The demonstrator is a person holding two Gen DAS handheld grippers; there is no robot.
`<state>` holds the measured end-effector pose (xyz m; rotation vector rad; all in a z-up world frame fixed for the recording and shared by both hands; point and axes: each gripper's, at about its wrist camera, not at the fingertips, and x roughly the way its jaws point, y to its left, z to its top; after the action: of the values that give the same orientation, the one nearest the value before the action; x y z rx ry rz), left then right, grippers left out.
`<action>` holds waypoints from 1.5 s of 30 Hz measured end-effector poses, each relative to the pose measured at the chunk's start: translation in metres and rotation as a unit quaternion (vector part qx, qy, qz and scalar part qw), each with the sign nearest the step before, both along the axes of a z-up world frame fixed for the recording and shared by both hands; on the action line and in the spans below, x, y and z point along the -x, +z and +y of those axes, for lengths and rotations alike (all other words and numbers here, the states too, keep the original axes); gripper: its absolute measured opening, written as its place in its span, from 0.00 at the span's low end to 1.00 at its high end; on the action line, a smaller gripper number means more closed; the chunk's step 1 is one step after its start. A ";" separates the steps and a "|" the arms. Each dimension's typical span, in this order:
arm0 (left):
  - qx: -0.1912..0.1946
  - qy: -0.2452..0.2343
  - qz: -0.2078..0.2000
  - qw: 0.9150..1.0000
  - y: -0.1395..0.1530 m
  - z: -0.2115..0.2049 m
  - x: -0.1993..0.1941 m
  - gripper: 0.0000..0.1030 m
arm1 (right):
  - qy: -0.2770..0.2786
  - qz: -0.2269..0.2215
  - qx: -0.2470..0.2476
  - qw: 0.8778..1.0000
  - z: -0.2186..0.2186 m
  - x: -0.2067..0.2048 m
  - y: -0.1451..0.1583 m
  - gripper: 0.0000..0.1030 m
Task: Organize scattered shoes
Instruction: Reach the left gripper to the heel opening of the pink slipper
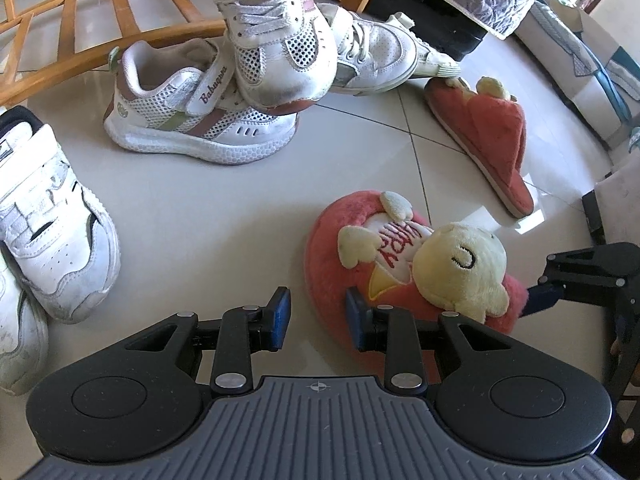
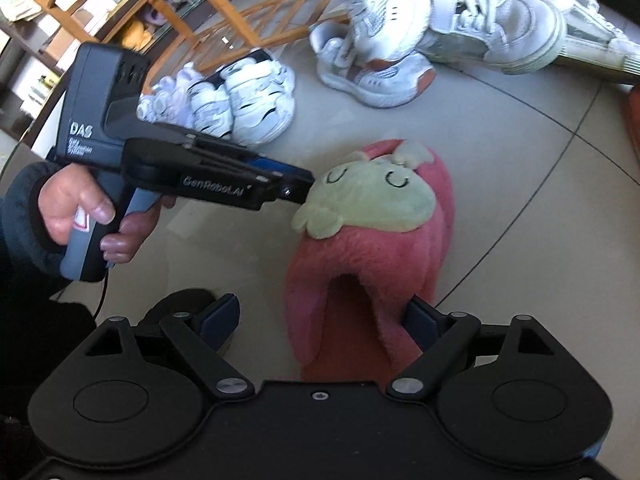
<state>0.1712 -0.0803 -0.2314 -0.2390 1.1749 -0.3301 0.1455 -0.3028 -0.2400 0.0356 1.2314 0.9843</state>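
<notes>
We worked over a pale tiled floor [image 1: 224,216] strewn with shoes. In the left wrist view, the left tool [image 1: 318,316] sat at the bottom centre with its jaws partly open. Its right-hand pad touched the near edge of a pink plush slipper [image 1: 332,256], while the other pad stood over bare floor, so nothing was gripped. That slipper lay in the lower right of the frame, with a pale yellow plush animal [image 1: 460,268] on top. Its partner, a second pink slipper [image 1: 492,136], lay apart on its side toward the upper right.

In the right wrist view, the right tool [image 2: 324,320] filled the bottom of the frame with its jaws spread wide. The heel end of the pink slipper [image 2: 360,272] lay between them. One pad sat just beside the slipper's right side, and the other stood clear on the left. We could not tell whether the right pad pressed the fur. A hand [image 2: 84,216] at centre left held the left tool's handle, and that tool's tip met the yellow plush head.

White sneakers [image 1: 192,120] with pink trim were piled at the upper centre of the left wrist view, one leaning on another. More white sneakers [image 1: 52,232] lay at the left edge, and a wooden rack [image 1: 120,12] crossed the upper left.
</notes>
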 end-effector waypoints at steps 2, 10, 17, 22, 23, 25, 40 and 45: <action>0.005 0.001 0.003 1.000 0.001 0.002 0.002 0.29 | 0.000 -0.001 0.005 1.000 0.000 0.000 -0.001 0.87; 0.038 -0.051 0.019 0.998 0.014 -0.009 0.034 0.30 | -0.014 0.000 0.017 1.000 -0.008 -0.004 -0.004 0.87; 0.051 -0.083 0.030 0.995 0.018 -0.022 0.054 0.40 | -0.020 -0.010 0.037 0.999 -0.014 -0.006 -0.003 0.87; 0.041 -0.092 0.033 0.994 0.013 -0.035 0.055 0.44 | -0.042 -0.012 0.048 0.998 -0.025 -0.008 -0.005 0.89; 0.042 -0.095 0.034 0.994 0.013 -0.037 0.055 0.47 | -0.047 -0.013 0.051 0.997 -0.027 -0.008 -0.006 0.90; 0.047 -0.101 0.034 0.993 0.012 -0.041 0.055 0.49 | -0.053 -0.015 0.053 0.997 -0.030 -0.009 -0.007 0.90; 0.011 -0.096 0.054 0.994 -0.010 -0.057 0.051 0.32 | -0.073 -0.035 0.054 0.995 -0.039 -0.010 -0.003 0.94; -0.014 -0.076 0.044 0.996 -0.009 -0.045 0.046 0.27 | -0.073 -0.039 0.053 0.995 -0.038 -0.010 0.000 0.95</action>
<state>0.1256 -0.1254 -0.2399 -0.1396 1.2868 -0.4400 0.1554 -0.3406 -0.2403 0.0042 1.1890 0.7858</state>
